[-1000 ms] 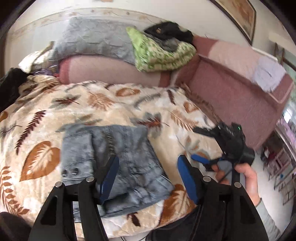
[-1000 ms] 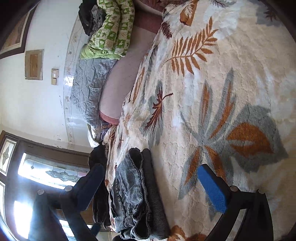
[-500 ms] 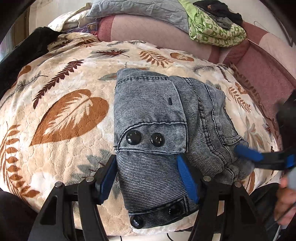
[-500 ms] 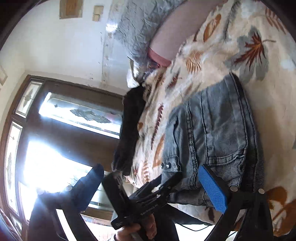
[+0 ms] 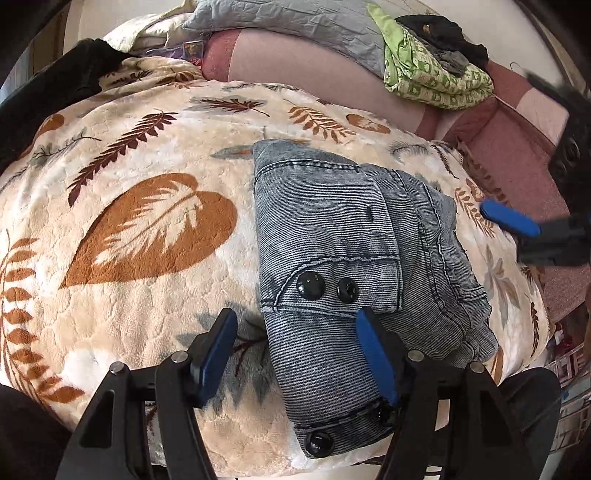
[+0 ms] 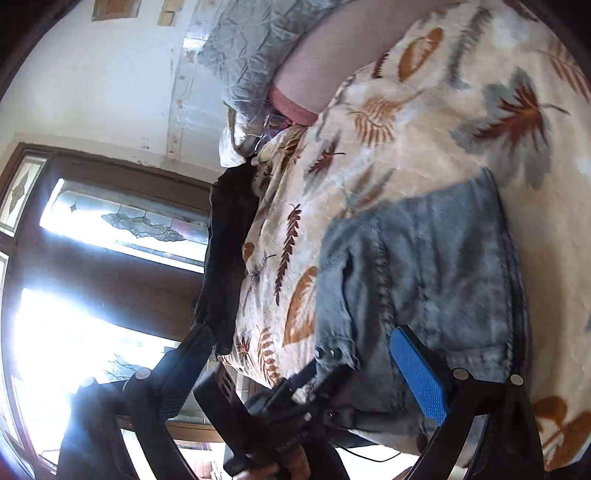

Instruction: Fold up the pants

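The grey-blue denim pants lie folded into a compact bundle on the leaf-patterned blanket, near the bed's front edge. Black buttons show on the top flap. My left gripper is open, hovering over the bundle's near left corner, holding nothing. My right gripper is open and empty; it shows in the left wrist view off the bundle's right side. The pants also show in the right wrist view, with the left gripper at their near edge.
A pink bolster, a grey quilt and a green patterned cloth line the back. A dark garment lies at the left edge. A pink sofa stands to the right. A bright window shows in the right wrist view.
Both grippers swung in from the bed's right side to the pants. In the last half second the left gripper shifted left toward the bundle's near corner, and the right gripper drew back to the right.
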Demonstrator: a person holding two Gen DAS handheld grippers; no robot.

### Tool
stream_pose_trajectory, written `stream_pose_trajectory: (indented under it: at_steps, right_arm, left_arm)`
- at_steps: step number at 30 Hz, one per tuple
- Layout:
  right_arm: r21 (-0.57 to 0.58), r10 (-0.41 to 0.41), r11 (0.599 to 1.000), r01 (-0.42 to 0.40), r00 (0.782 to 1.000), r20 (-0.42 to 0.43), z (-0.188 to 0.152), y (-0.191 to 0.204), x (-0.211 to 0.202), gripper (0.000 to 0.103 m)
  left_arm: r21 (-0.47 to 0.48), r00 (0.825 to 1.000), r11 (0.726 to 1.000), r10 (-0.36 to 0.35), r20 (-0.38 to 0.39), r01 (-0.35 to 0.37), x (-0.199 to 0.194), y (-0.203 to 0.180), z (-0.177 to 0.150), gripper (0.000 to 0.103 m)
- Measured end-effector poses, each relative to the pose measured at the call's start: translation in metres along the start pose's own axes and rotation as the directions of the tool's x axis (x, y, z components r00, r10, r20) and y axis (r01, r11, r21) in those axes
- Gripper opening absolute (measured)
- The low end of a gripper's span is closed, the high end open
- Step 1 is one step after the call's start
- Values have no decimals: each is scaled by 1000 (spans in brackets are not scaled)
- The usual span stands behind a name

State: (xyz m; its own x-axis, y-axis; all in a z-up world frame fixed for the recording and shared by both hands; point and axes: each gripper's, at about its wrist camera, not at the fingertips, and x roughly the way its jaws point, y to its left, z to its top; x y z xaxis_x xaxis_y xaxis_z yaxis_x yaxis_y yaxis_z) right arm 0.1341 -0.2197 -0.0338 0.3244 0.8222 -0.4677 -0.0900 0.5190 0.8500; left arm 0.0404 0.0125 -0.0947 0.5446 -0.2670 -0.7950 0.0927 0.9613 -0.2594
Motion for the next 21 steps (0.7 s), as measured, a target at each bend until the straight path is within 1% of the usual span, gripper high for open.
stream_pose_trajectory:
  at_steps: [2,3,4,5,6,7,8,9,10,11,12,13,14,15,16,17,18,19,20,21]
  right_arm:
    - [4,-31,1000,31,999,-27,22,-1,26,99]
    - [12,-57,998,58,997,-50,29,-10,37,99]
    - [24,-93,995,95,993,-66,35,-25,48,99]
    - [44,-156,986,159,986,-61,37,-46,54,98]
    - [125,-155,979,161,986,-62,33,-73,58,96]
    - [219,-89,971,93,996,-27,26,-96,56,92]
    - [236,-54,971,46,998,28,24,-98,47,90]
    - [241,-57,969,47,998,36,23,-93,40,90]
    - [233,-105,968,95,994,31,21,-84,34,90]
    - [201,-145,970,137,989,21,20,-72,29,91]
    - [156,-149,977,143,988,32,17,-60,21,91]
    - [123,-125,985,118,991,55,12,-51,12,91]
    - [107,-108,989,100,991,76,6,-46,3,92]
    - [106,-117,988,107,989,86,-3,-47,-4,94]
    - [116,-156,982,146,985,78,-11,-54,-6,100]
    - [134,-220,968,213,975,42,-19,-68,-1,102]
    - [152,-240,959,237,971,4,-27,-84,6,101]
    - [136,-205,971,197,977,51,-32,-89,1,99]
    - [145,-177,976,165,981,76,-33,-88,-6,99]
    - [175,-171,972,155,982,84,-34,-87,-12,99]
  left_arm:
    - [38,1000,999,7,-2,-7,1,-6,1,68]
    - [56,1000,998,17,4,-17,0,-9,0,68]
    - [72,1000,997,23,13,-24,0,-10,-1,68]
    - [87,1000,996,18,20,-19,-1,-11,-2,68]
    - [100,1000,995,10,16,-11,0,-12,-4,68]
    - [104,1000,994,14,23,-16,0,-12,-5,68]
    - [106,999,994,10,36,-14,-1,-12,-6,68]
    - [107,999,994,6,40,-11,-1,-11,-6,68]
    - [105,999,994,5,43,-9,-1,-10,-6,69]
    - [99,999,995,1,41,-5,0,-8,-6,69]
    - [93,999,996,-7,37,4,0,-7,-5,69]
    - [91,999,996,-11,35,8,0,-7,-5,69]
    - [94,999,996,-14,37,11,0,-6,-5,69]
    - [95,999,995,-16,40,12,0,-6,-6,69]
    - [94,999,996,-14,42,10,0,-6,-6,71]
    - [91,999,996,-15,43,11,0,-6,-6,73]
    - [88,999,996,-20,37,17,1,-6,-6,73]
    - [84,999,996,-18,39,15,0,-6,-5,73]
    - [77,999,997,-22,45,19,-4,-5,-4,73]
    - [66,998,997,-36,53,32,-10,-3,-3,73]
